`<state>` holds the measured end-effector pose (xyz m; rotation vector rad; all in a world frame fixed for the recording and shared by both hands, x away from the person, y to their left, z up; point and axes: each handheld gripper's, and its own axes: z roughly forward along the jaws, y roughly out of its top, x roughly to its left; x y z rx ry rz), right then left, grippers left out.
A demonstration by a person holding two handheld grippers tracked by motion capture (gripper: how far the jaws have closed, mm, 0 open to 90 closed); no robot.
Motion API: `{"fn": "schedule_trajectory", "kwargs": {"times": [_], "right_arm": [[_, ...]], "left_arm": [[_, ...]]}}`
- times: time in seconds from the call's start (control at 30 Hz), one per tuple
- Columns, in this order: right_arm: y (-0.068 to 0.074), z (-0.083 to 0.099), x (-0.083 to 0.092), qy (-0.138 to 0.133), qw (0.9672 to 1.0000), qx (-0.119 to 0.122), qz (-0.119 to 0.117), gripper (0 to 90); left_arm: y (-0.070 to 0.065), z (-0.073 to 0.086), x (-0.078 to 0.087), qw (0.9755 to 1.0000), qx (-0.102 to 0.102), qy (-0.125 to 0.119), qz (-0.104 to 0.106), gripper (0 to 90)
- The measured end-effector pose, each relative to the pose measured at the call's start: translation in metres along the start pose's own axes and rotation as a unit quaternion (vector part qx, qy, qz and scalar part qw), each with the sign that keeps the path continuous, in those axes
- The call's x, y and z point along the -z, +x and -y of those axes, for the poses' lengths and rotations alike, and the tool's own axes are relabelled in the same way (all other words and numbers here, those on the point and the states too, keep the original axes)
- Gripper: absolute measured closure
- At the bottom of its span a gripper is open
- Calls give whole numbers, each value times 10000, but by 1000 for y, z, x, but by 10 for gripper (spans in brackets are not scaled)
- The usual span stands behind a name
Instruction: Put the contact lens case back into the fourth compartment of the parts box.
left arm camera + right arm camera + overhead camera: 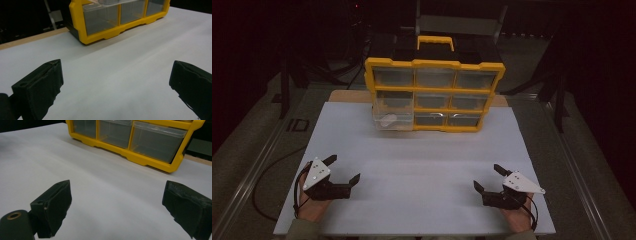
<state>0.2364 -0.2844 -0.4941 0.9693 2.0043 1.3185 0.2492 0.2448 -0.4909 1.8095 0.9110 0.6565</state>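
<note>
Dark room all around, and we're working over a white sheet (422, 165) laid on the table, with a strip of wood showing at its far edge. At 12 o'clock from us the yellow organizer (434, 92) is standing upright — three rows of three clear drawers and a yellow handle on top. One pulled-out drawer (392, 116) on its left side is sticking out toward us, and we're seeing a small white thing (388, 120) lying in it; we can't tell what it is.

We're holding the left gripper (343, 169) down at about 8 o'clock on the sheet, jaws spread wide with nothing between them, pointing up toward the organizer. The right gripper (489, 177) is sitting at about 4 o'clock, jaws also wide apart and empty. Both are well apart from the organizer and from each other.

In the left gripper view we're looking at the organizer's bottom row of drawers past the two black jaws — bare white sheet in between. Same deal in the right gripper view, with the bottom row running off toward 1 o'clock.
</note>
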Motion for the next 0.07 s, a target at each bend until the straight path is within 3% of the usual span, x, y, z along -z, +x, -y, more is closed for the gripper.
{"fn": "schedule_trajectory", "kwargs": {"times": [0.07], "right_arm": [[0,0,-1,15,10000,13,-8,80]], "left_arm": [[0,0,-1,10000,10,17,2,0]]}}
